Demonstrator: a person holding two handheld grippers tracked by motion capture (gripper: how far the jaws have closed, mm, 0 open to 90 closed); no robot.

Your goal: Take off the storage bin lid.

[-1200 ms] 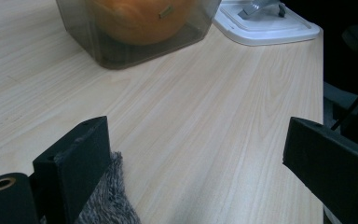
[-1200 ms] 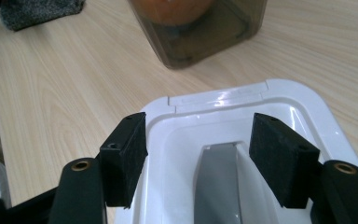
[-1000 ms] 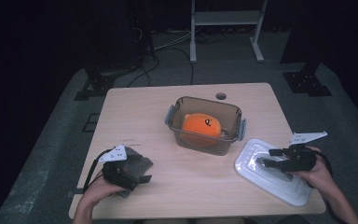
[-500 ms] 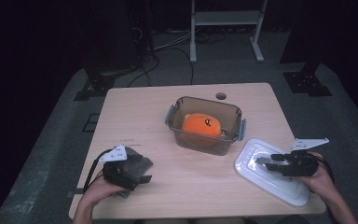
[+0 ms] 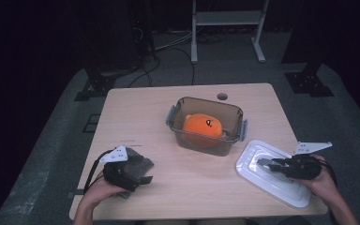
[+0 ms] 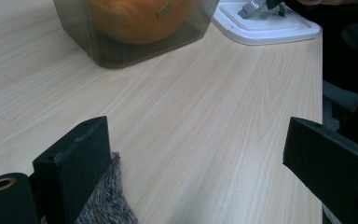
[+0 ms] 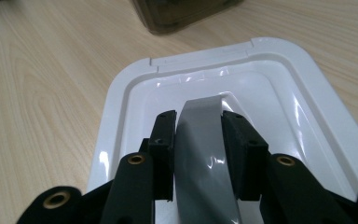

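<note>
A clear tub (image 5: pixel 205 101) at the table's middle holds an orange plush toy (image 5: pixel 202 127). Its white lid (image 5: pixel 251 161) lies flat at the front right. My right gripper (image 5: pixel 265 163) rests on the lid. In the right gripper view, the right gripper (image 7: pixel 198 126) has just been closing, and its pads press both sides of the lid's grey handle (image 7: pixel 200 140). At the front left, my left gripper (image 5: pixel 143 176) lies on a grey cloth (image 5: pixel 138 159). The left gripper (image 6: pixel 200 154) stands wide open over bare wood, with the cloth (image 6: pixel 105 200) beside one jaw.
The wooden table (image 5: pixel 136 117) has a small round hole (image 5: pixel 222 96) near its far edge. On the dark floor beyond stand a metal frame (image 5: pixel 225 28), cables and black stands. In the left gripper view the tub (image 6: pixel 121 46) and the lid (image 6: pixel 270 28) lie ahead.
The right gripper's jaws have narrowed onto the lid's grey handle, and it has settled slightly lower on the lid. The left gripper and the cloth have not moved.
</note>
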